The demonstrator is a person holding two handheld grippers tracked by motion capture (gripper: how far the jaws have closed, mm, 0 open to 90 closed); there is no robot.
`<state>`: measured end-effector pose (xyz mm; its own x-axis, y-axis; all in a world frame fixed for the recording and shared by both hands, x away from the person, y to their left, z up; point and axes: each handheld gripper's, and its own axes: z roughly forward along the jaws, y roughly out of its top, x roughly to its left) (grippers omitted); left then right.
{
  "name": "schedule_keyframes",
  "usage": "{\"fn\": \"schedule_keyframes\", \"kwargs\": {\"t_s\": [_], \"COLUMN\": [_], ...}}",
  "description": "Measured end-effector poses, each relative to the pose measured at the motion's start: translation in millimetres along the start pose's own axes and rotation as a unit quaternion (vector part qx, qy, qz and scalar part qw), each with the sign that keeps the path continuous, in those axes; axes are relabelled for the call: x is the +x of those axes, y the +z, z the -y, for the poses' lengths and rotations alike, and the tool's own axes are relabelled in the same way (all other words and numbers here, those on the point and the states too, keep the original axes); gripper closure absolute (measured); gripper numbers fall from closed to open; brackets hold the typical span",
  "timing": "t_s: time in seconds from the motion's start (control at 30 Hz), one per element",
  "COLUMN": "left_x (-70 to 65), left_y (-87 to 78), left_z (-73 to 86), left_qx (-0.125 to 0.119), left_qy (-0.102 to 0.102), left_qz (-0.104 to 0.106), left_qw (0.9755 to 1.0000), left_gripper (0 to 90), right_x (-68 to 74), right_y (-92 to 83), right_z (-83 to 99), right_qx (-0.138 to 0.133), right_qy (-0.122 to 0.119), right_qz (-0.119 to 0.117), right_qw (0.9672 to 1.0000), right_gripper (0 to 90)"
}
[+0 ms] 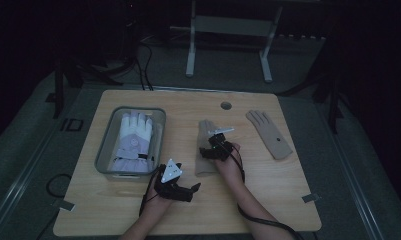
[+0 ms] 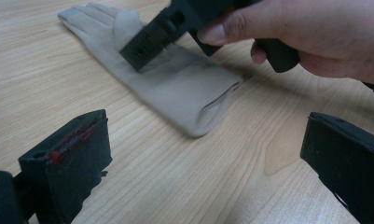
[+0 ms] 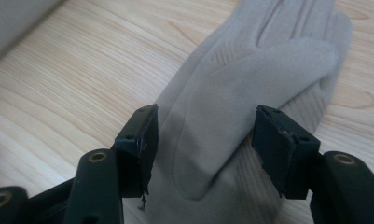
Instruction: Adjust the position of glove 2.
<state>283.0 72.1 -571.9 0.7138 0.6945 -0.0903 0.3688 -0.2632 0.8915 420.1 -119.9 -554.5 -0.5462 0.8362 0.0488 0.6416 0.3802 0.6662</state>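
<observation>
The beige glove (image 1: 206, 148) is laid flat on the bench (image 1: 138, 210), near its middle, with its long axis running away from the person: cuff toward the near edge, fingertips toward the far edge. In the right gripper view, the thumb (image 3: 268, 74) is seen folded across the palm.

The right gripper (image 1: 211, 148) is poised directly over the palm area, pointing along that axis, and its jaws are spread moderately wide, one on each side of the glove, with no pad seen pressing on the fabric. A grip across the width is judged to need only a descent and closing.

The left gripper (image 1: 186, 191) is held wide apart and empty just off the cuff, farther from the glove than the right one.

Well apart, a second beige glove (image 1: 269, 133) lies to the right, and a bin (image 1: 104, 150) with a white glove (image 1: 132, 140) stands to the left.
</observation>
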Motion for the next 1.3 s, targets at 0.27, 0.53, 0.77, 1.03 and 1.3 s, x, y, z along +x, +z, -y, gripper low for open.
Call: {"fn": "schedule_keyframes", "kwargs": {"t_s": [0.27, 0.53, 0.77, 1.03, 1.3], "left_x": [-1.0, -0.7, 0.4, 0.6, 1.8], "left_y": [0.2, 0.9, 0.7, -0.4, -3.3], "left_z": [0.9, 1.8, 2.0, 2.0, 1.7], "left_qx": [-0.001, -0.001, -0.002, -0.005, -0.01], "left_qy": [0.0, -0.003, -0.006, -0.009, -0.011], "left_qz": [0.003, 0.005, 0.003, 0.0, -0.004], "left_qw": [1.0, 1.0, 1.0, 0.9999, 0.9999], "left_gripper": [1.7, 1.7, 1.7, 1.7, 1.7], "right_x": [-13.0, -68.4, -125.3, -174.3, -205.6], "right_y": [-20.7, -49.7, -75.1, -94.2, -93.2], "right_z": [-10.0, -12.4, -4.0, 7.6, 11.3], "right_qx": [-0.027, -0.053, -0.053, -0.052, -0.038], "right_qy": [-0.015, -0.015, -0.007, 0.002, 0.004], "right_qz": [0.025, 0.052, 0.072, 0.082, 0.081], "right_qw": [0.9992, 0.9971, 0.996, 0.9953, 0.996], "right_gripper": [40.3, 41.9, 42.5, 42.9, 43.6]}}
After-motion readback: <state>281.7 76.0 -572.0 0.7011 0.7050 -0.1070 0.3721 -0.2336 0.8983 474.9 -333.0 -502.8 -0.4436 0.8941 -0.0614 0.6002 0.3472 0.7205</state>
